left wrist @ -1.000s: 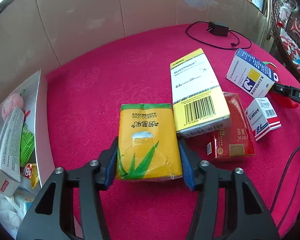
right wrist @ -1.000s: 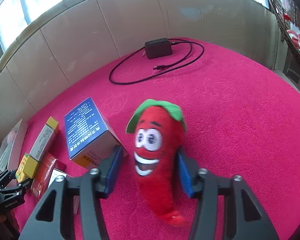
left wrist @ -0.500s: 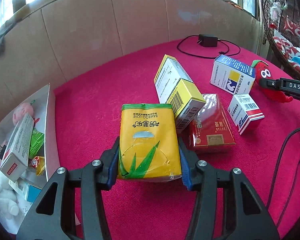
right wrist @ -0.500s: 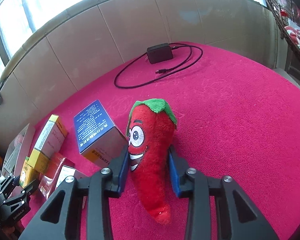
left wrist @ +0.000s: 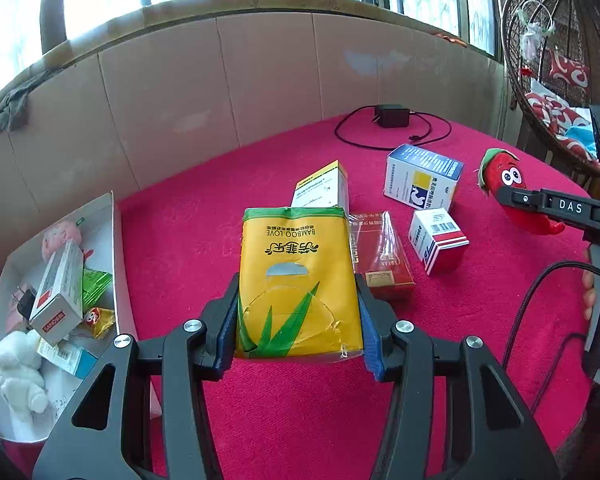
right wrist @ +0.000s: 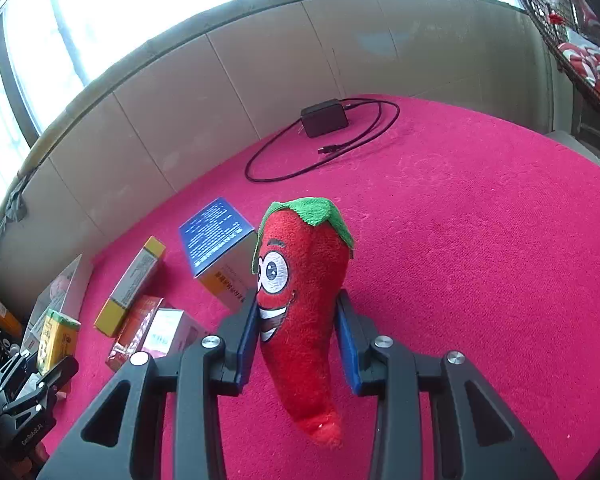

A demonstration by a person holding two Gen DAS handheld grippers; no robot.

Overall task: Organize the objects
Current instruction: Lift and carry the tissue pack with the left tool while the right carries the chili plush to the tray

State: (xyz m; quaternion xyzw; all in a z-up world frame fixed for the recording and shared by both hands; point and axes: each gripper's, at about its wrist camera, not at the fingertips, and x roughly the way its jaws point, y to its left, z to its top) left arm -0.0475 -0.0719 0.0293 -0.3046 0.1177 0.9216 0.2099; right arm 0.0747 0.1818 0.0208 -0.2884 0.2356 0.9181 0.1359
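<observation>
My left gripper (left wrist: 298, 320) is shut on a yellow and green tissue pack (left wrist: 296, 280), which it holds above the pink tablecloth (left wrist: 220, 208). My right gripper (right wrist: 297, 340) is shut on a red chili plush toy (right wrist: 300, 300), with both pads pressed into its sides and its tip hanging below the fingers. The left wrist view has the right gripper (left wrist: 556, 208) with the chili plush (left wrist: 500, 172) at the far right. In the right wrist view the left gripper (right wrist: 24, 392) and the tissue pack (right wrist: 58, 340) are at the lower left.
A white box (left wrist: 116, 260) at the table's left edge holds plush toys, cartons and packets. On the cloth lie a yellow-white carton (left wrist: 324, 188), a blue-white box (left wrist: 420, 180), a small red-white box (left wrist: 438, 240) and a red packet (left wrist: 380, 256). A charger (left wrist: 392, 116) with its cable lies at the back.
The right jaws have shut on the chili plush and raised it off the cloth. The left gripper has drawn back and up with the tissue pack, away from the cartons.
</observation>
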